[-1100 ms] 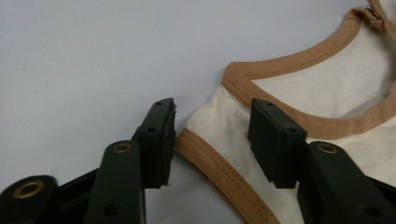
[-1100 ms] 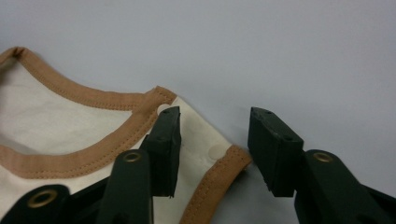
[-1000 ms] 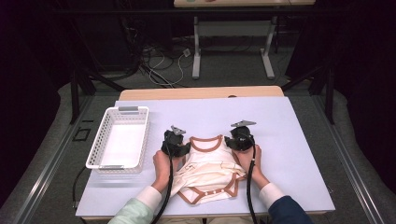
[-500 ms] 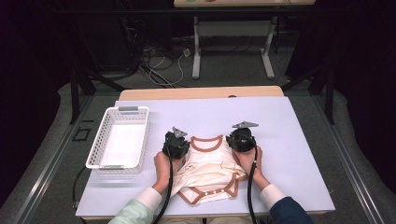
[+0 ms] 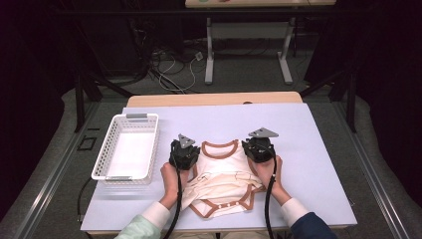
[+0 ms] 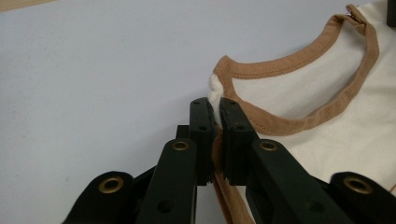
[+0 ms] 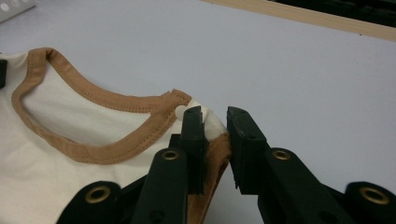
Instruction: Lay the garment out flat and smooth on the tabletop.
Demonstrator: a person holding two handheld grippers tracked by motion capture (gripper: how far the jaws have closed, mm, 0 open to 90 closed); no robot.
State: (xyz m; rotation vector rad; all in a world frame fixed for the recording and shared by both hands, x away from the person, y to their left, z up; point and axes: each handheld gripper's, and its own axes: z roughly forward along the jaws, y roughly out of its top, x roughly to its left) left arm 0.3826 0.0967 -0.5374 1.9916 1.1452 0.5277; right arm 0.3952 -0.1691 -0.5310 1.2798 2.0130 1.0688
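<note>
A cream baby bodysuit (image 5: 224, 174) with brown trim lies flat on the pale blue table (image 5: 308, 149), neckline away from the person. My left gripper (image 5: 193, 152) is at its left shoulder. In the left gripper view the left gripper (image 6: 215, 109) is shut on the trimmed shoulder edge of the bodysuit (image 6: 327, 93). My right gripper (image 5: 251, 149) is at the other shoulder. Its jaws have just been closing. In the right gripper view the right gripper (image 7: 215, 119) holds bunched shoulder fabric of the bodysuit (image 7: 70, 121), with a small gap near the tips.
A white plastic basket (image 5: 107, 164) stands at the table's left, close to the left gripper. Bare tabletop lies behind and to the right of the bodysuit. A light wooden strip (image 5: 214, 98) runs along the far edge, with dark floor and cables beyond.
Both grippers stay at the bodysuit's shoulders. The right hand has lifted very slightly, and the garment lies much as before.
</note>
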